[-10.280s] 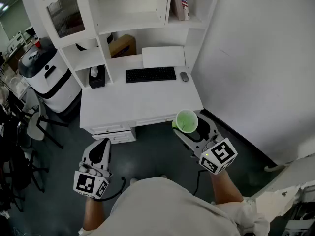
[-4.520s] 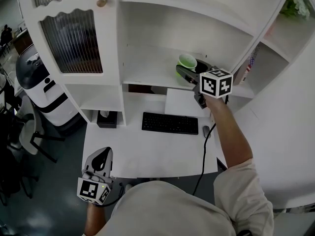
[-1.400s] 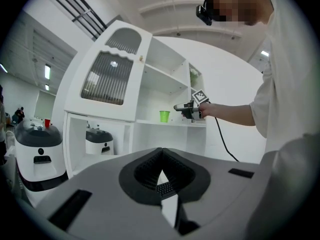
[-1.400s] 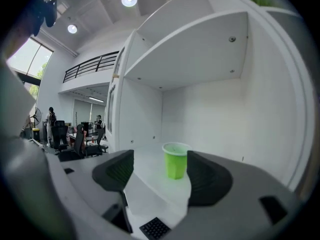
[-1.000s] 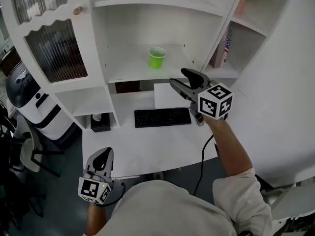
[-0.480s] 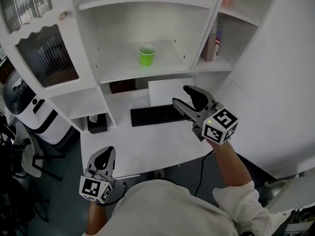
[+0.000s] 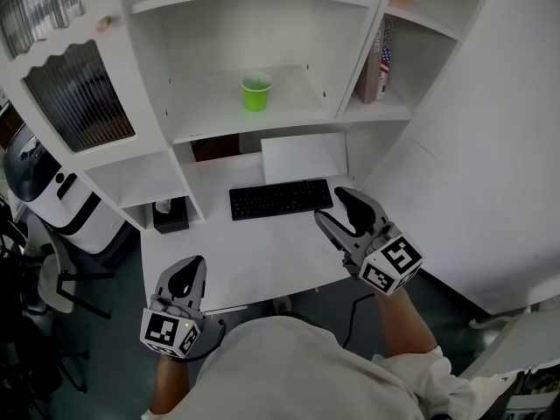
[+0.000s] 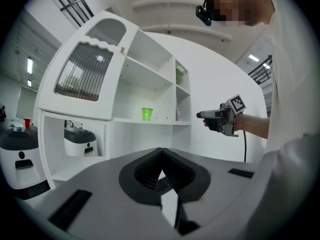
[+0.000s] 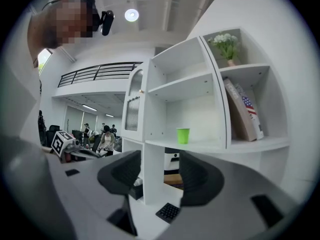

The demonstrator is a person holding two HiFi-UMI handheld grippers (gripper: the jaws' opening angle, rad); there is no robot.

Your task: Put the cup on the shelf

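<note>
Now that the green cup (image 7: 255,92) stands upright on the middle shelf (image 7: 302,110), well apart from both grippers, think about how it would feel. It looks light and thin, so it would likely squash if you squeezed hard and tip over if you bumped it. A soft hold across the middle of its sides would suit it best. Your right gripper (image 7: 332,208) hangs over the desk (image 7: 262,256) near the keyboard (image 7: 280,199); its fingers are spread, have just been closing a little, and have nothing between them. Your left gripper (image 7: 185,271) is low by the desk's front edge, its fingers pressed together and empty. The cup is small and far away, so you cannot tell if it is paper or plastic, or if anything is inside. The top of the shelves is cut off.
</note>
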